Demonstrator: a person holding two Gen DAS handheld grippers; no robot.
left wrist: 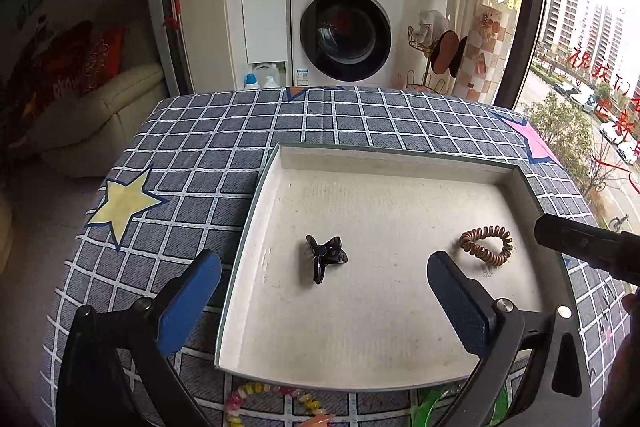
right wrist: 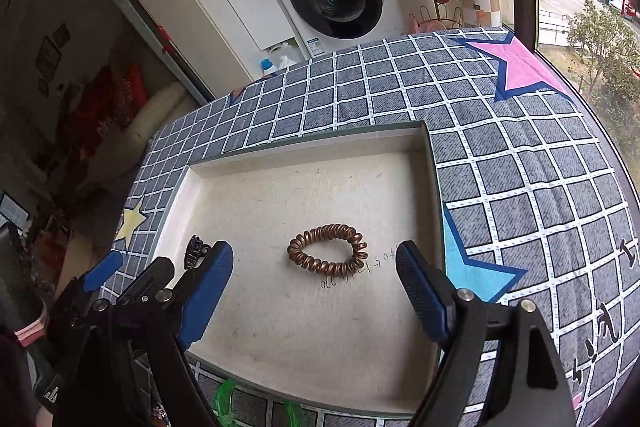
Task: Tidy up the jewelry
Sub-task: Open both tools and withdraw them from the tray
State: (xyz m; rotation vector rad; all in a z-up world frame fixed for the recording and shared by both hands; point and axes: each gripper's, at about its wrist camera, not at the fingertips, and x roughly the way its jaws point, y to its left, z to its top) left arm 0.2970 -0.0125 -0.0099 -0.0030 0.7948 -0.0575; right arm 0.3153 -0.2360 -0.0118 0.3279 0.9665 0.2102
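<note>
A tray [left wrist: 280,163] sat on the bench [left wrist: 224,131] before me. In it lay a clip [left wrist: 325,257] to the left and a coil tie [left wrist: 486,244] to the right, well apart. My left tool [left wrist: 324,287] hung wide over the tray's near left part, with the clip ahead between its fingers and untouched. My right tool [right wrist: 314,291] hung wide with the tie ahead between its fingers. Beads [left wrist: 272,401] and a ring [right wrist: 226,401] lay on the bench just before the tray's near edge. A washer [left wrist: 346,31] stood behind the bench.

Daylight came from the window [left wrist: 592,75] on the right, overexposed there; the room at left stayed dim. Shadows on the desk [left wrist: 224,131] were soft. Fisheye bending curved every edge; focus was sharp.
</note>
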